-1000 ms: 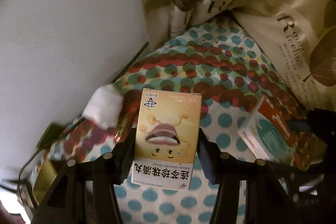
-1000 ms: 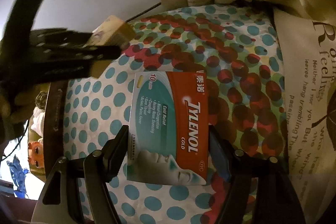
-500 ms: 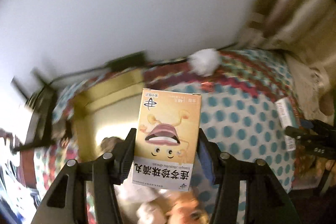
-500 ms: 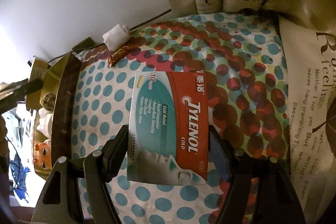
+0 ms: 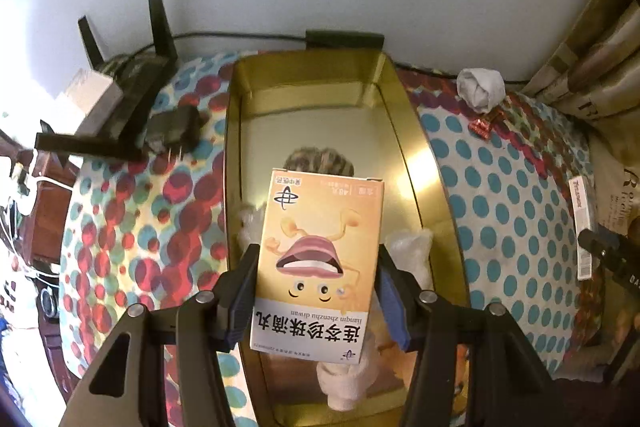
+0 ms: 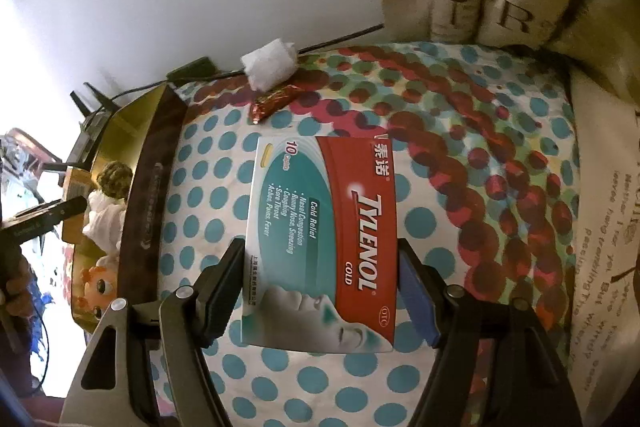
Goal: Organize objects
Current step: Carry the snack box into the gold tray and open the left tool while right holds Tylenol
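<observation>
While left tool [image 5: 316, 291] grips yellow box [image 5: 318, 263] — doll [image 5: 318, 163] half-hidden | tin [image 5: 424, 163]

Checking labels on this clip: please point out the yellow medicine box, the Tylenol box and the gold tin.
yellow medicine box [image 5: 318, 259]: left wrist view, on the cartoon mouth.
Tylenol box [image 6: 320, 243]: right wrist view, middle of printed face.
gold tin [image 5: 304, 107]: left wrist view, bare far inner wall.
</observation>
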`<state>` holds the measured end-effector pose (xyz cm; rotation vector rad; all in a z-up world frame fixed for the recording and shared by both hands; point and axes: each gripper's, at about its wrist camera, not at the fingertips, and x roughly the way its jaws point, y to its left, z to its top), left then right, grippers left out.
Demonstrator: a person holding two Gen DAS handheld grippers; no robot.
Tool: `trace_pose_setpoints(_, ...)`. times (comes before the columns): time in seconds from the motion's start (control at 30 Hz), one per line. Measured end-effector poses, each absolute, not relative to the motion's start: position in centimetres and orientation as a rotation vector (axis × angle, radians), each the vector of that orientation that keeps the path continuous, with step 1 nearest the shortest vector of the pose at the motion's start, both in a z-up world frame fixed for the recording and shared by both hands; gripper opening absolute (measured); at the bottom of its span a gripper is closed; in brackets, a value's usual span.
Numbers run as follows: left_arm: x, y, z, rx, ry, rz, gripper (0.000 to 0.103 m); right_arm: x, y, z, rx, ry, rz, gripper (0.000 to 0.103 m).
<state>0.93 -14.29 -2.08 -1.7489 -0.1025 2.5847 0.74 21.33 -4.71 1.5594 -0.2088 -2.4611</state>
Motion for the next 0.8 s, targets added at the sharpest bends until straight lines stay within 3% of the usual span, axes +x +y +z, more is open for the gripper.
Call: trace_pose_setpoints(0.8, 5.1, -14.0, -4.3, -1.779, -0.126, 2.603, 0.058, 0.4, 13.5, -3.9, 1.499, 0.029, -2.320, 0.069)
